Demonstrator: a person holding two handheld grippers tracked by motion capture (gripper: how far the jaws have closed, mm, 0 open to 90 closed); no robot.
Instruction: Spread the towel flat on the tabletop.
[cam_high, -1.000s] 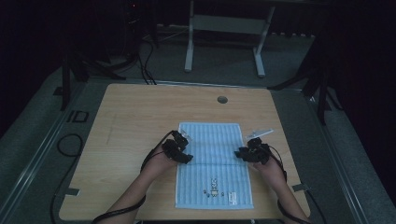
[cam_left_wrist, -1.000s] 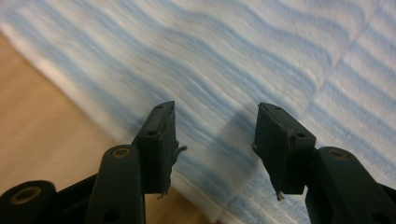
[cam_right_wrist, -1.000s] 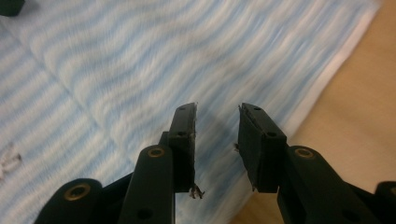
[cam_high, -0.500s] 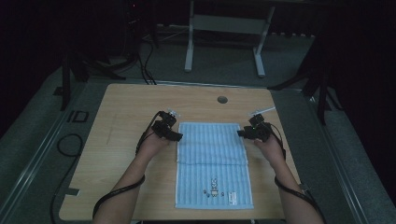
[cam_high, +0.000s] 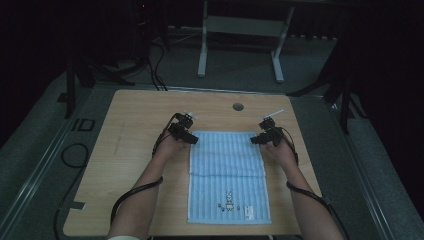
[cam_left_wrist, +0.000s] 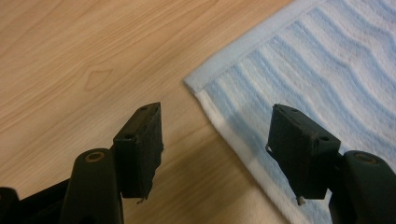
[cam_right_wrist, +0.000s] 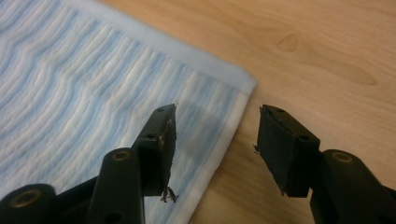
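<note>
Towel (cam_high: 227, 172) lies flat on the bench (cam_high: 130, 150), striped light blue, long axis running away from the person, far edge now drawn out straight.

Change over the last second: both hands have travelled from mid-towel out to the far corners, and the jaws of both hand-held grippers have just been opening.

Left hand-held gripper (cam_high: 186, 135) sits at the far left corner. In the left gripper view, jaws apart, nothing pinched; the towel corner (cam_left_wrist: 198, 84) lies on the wood between and ahead of them.

Right hand-held gripper (cam_high: 263, 137) sits at the far right corner; jaws apart, straddling the towel's side hem (cam_right_wrist: 224, 140), pads clear of the cloth.

Reading: towel spread and let go. The spreading step looks finished; a fold or fresh grasp likely follows.
</note>
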